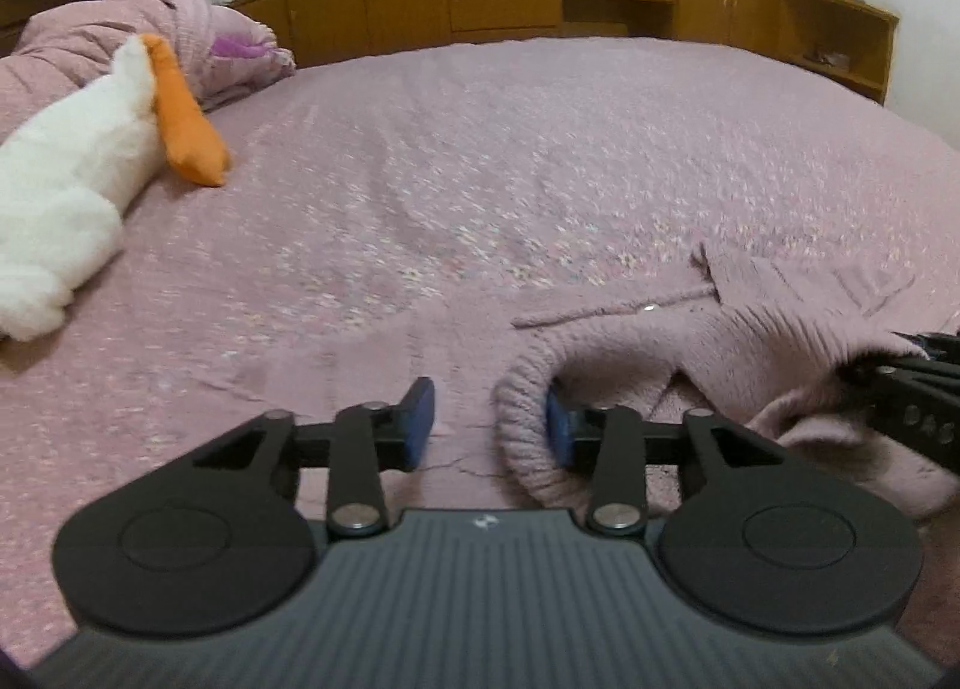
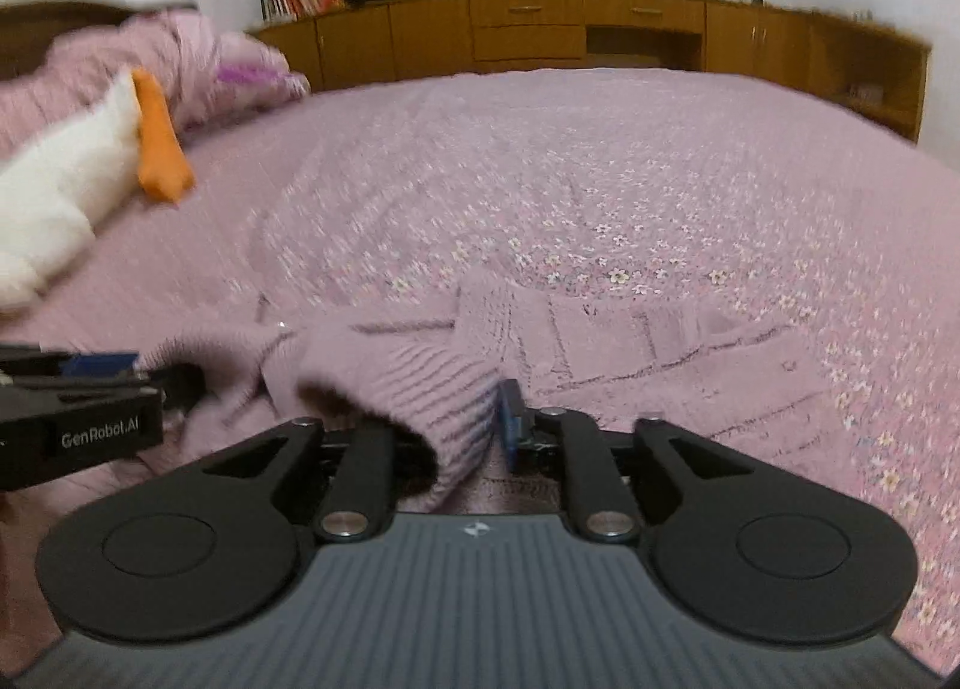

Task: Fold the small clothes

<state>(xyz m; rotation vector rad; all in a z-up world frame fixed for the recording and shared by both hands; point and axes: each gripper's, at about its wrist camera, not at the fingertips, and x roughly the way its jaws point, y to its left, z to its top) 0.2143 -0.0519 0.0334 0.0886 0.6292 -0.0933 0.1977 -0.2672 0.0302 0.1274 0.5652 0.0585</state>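
Observation:
A small pink knit garment [image 1: 750,341] lies on the pink floral bedspread [image 1: 480,179], with a ribbed waistband and a drawstring. My left gripper [image 1: 489,425] is open; the ribbed edge [image 1: 522,425] curls over its right finger, the left finger is bare. My right gripper [image 2: 462,431] has a ribbed fold of the garment [image 2: 420,389] between its jaws; the left finger is hidden by the cloth. The left gripper shows at the left of the right wrist view [image 2: 90,407], the right gripper at the right of the left wrist view [image 1: 918,395].
A white plush goose with an orange beak [image 1: 90,167] lies at the left of the bed. A bunched pink quilt [image 1: 180,29] sits behind it. Wooden cabinets [image 1: 540,5] line the far wall under a window.

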